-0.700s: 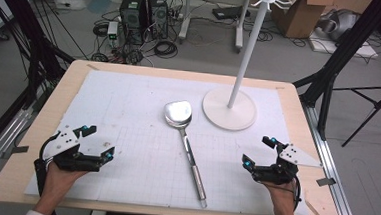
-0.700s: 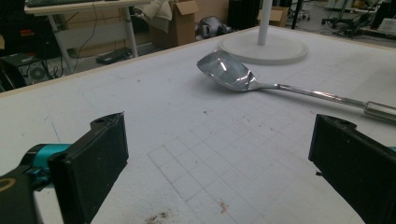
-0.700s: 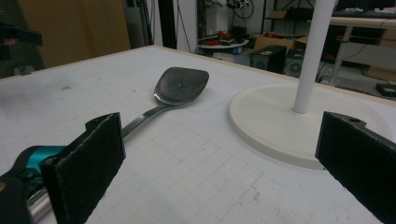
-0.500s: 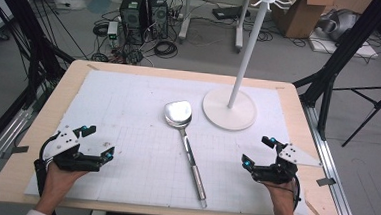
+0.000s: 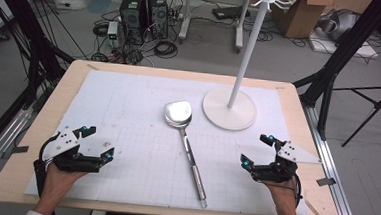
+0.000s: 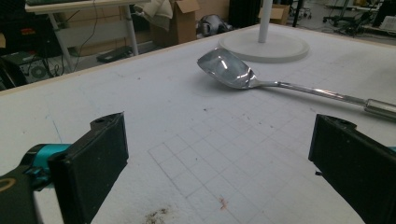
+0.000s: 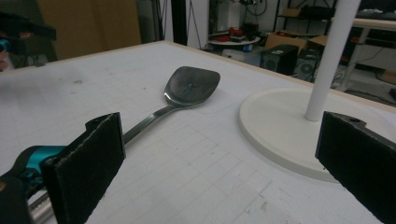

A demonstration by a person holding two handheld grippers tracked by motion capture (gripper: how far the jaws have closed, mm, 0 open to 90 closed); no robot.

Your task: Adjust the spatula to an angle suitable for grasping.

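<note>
A steel spatula [image 5: 186, 147] lies in the middle of the white gridded mat, blade toward the far side, handle toward the near edge. It gleams in the left gripper view [image 6: 243, 77] and in the right gripper view [image 7: 187, 91]. My left gripper [image 5: 101, 143] rests at the near left of the table, open, with nothing between its jaws [image 6: 219, 163]. My right gripper [image 5: 257, 150] rests at the near right, also open and empty [image 7: 219, 158]. Both are well apart from the spatula.
A white stand with a round base [image 5: 229, 108] and a tall pole [image 5: 247, 51] sits at the far right of the mat. The wooden table edge [image 5: 37, 128] frames the mat. Computers, cables and boxes lie on the floor beyond.
</note>
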